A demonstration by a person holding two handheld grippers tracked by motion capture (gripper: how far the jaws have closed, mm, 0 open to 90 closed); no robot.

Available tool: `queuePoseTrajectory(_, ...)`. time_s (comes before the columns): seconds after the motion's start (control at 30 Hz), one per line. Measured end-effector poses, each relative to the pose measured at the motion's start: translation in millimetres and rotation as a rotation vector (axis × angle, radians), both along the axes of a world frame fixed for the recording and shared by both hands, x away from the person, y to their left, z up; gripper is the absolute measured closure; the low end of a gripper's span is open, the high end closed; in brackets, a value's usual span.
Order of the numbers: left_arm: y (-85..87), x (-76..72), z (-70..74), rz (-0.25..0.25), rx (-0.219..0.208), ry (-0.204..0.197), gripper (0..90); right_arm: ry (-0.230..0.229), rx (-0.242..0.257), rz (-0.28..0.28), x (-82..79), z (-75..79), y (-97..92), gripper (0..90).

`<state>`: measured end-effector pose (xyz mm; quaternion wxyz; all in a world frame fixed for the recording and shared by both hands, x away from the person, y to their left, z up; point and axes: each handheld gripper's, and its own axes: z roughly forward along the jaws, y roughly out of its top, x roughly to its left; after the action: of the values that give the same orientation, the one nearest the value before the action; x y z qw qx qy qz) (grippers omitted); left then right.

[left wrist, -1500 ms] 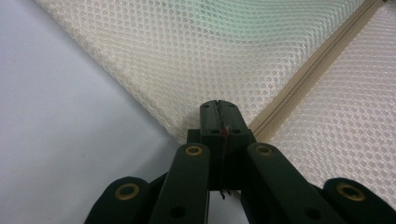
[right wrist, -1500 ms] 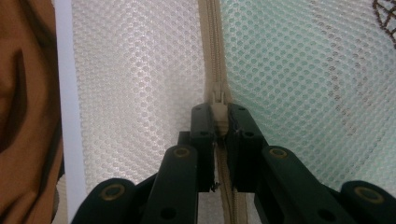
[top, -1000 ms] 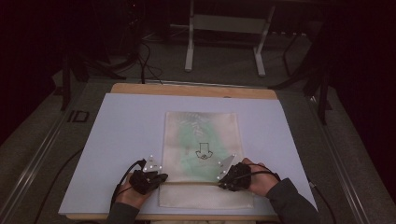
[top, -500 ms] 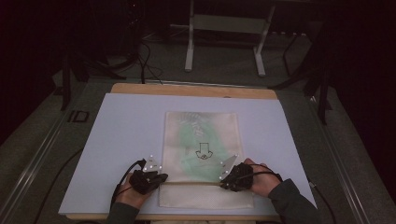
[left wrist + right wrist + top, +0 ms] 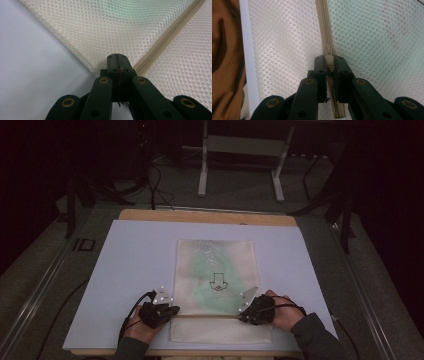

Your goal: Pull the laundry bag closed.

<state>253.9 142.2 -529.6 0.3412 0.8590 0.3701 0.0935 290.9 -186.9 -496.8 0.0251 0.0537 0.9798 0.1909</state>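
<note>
A cream mesh bag (image 5: 215,265) lies flat on the pale board (image 5: 135,265), with a green sheet bearing a small drawing (image 5: 218,281) inside it. Its zipper (image 5: 210,316) runs across near the front edge. My left gripper (image 5: 172,310) is at the bag's left edge; in the left gripper view its jaws (image 5: 117,57) are shut on the bag's edge at the end of the zipper (image 5: 170,37). My right gripper (image 5: 244,315) is at the right end of the zipper. There its jaws (image 5: 328,60) are shut on the cream zipper pull (image 5: 328,51) on the zipper (image 5: 324,22).
The board rests on a wooden table (image 5: 200,215). Behind the table stands a metal frame with two legs (image 5: 202,175), and cables (image 5: 155,185) lie on the floor. The board's front edge runs close under both hands.
</note>
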Motion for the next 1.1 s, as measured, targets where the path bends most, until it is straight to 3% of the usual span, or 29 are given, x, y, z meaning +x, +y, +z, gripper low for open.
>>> queuePoseTrajectory(1.1, 0.1, 0.2, 0.0, -0.001, -0.001, 0.001, 89.4, 0.004, -0.004, -0.034, 1.3, 0.3, -18.9, 82.5)
